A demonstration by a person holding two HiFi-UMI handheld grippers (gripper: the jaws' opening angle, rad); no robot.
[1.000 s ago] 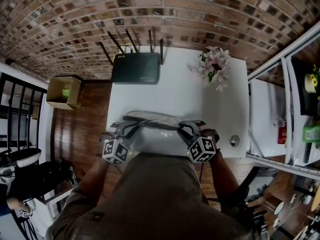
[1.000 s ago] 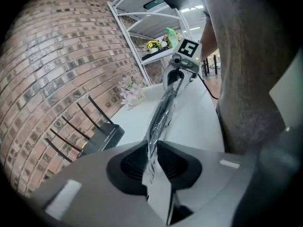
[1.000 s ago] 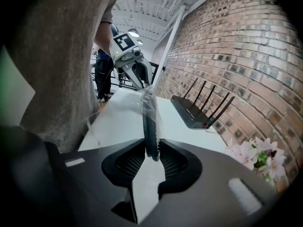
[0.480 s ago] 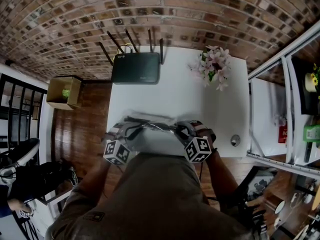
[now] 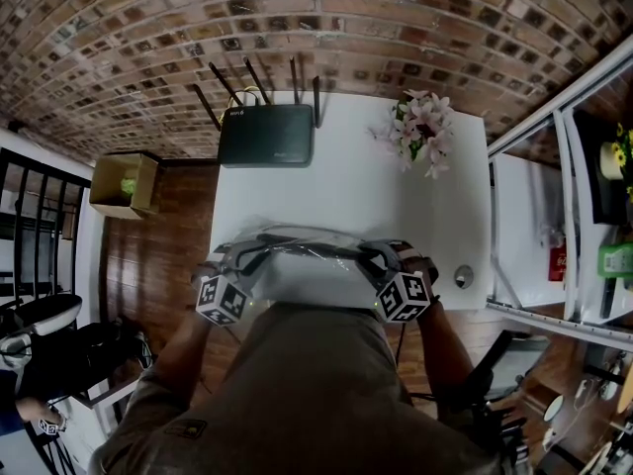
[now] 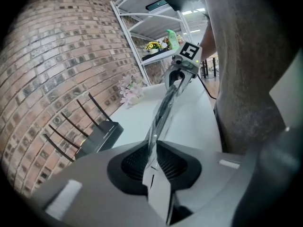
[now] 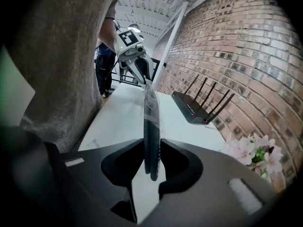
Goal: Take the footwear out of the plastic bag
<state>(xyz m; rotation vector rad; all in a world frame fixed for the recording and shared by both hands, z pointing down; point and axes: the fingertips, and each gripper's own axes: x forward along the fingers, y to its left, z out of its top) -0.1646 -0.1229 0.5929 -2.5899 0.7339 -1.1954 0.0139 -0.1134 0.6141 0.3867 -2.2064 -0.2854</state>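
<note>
A clear plastic bag (image 5: 307, 248) with dark footwear (image 7: 150, 126) inside hangs stretched between my two grippers, just above the near part of the white table (image 5: 346, 186). My left gripper (image 5: 242, 257) is shut on the thin plastic at the bag's left end (image 6: 163, 112). Its pads (image 6: 137, 162) pinch the film edge-on. My right gripper (image 5: 373, 256) holds the other end, and its jaws have just been closing a little on the dark sole through the plastic. In each gripper view the opposite gripper shows at the bag's far end: the right one (image 6: 182, 72) and the left one (image 7: 137, 63).
A black router (image 5: 267, 135) with several antennas sits at the table's far left. Pink flowers (image 5: 423, 132) stand at the far right, and a small round object (image 5: 463, 278) lies near the right edge. A cardboard box (image 5: 124, 181) is on the wooden floor to the left, and shelving stands to the right.
Half a second ago the grippers stood slightly closer and the bag was bunched. Now they are apart again and the bag is pulled straight.
</note>
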